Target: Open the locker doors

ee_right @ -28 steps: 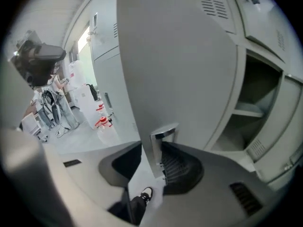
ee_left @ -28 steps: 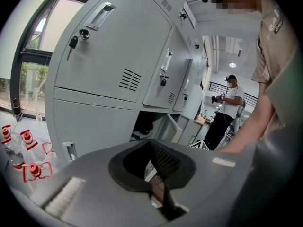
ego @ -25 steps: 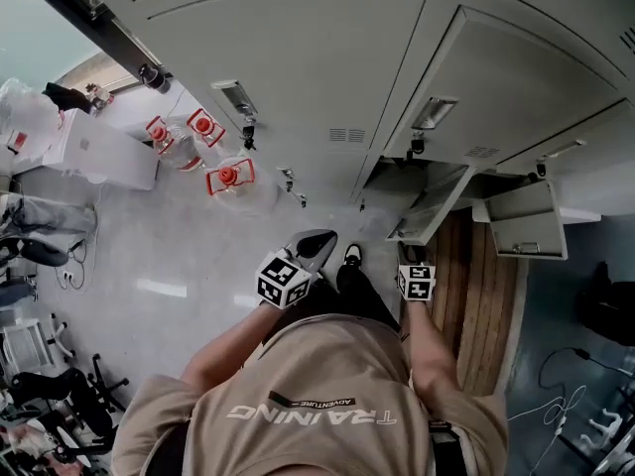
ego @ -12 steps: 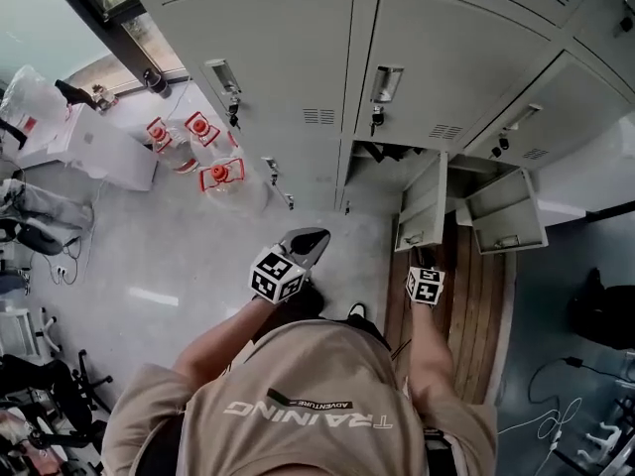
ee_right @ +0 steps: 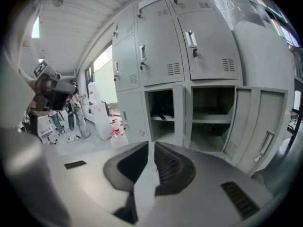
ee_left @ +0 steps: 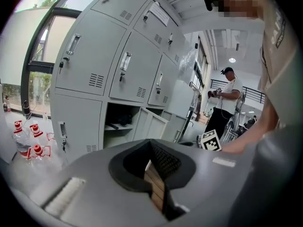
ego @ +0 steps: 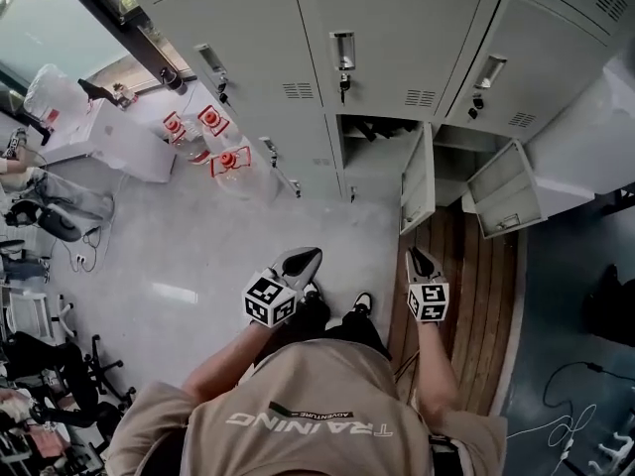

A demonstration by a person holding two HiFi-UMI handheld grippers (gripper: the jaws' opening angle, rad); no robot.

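A bank of grey lockers (ego: pixel 397 28) fills the top of the head view. Two bottom doors stand open: one (ego: pixel 417 191) swung out edge-on, the other (ego: pixel 504 194) to its right. Their shelved compartments (ee_right: pixel 161 112) (ee_right: pixel 212 117) show in the right gripper view. The locker to their left (ego: pixel 288 162) is closed. My left gripper (ego: pixel 303 258) (ee_left: pixel 151 143) hangs over the floor well short of the lockers, shut and empty. My right gripper (ego: pixel 415 258) (ee_right: pixel 150 144) floats clear of the open door; its jaws have just been closing, a slim gap remains, nothing between them.
Water bottles with red caps (ego: pixel 213 137) and a white box (ego: pixel 109 142) stand on the floor at the left. A wooden floor strip (ego: pixel 466 296) runs under the open doors. Another person (ee_left: pixel 227 98) stands far right. Chairs (ego: pixel 40 365) crowd the lower left.
Both grippers have drawn back from the lockers, which now sit farther off. The right gripper has come away from the open door's edge, and its jaws look narrower.
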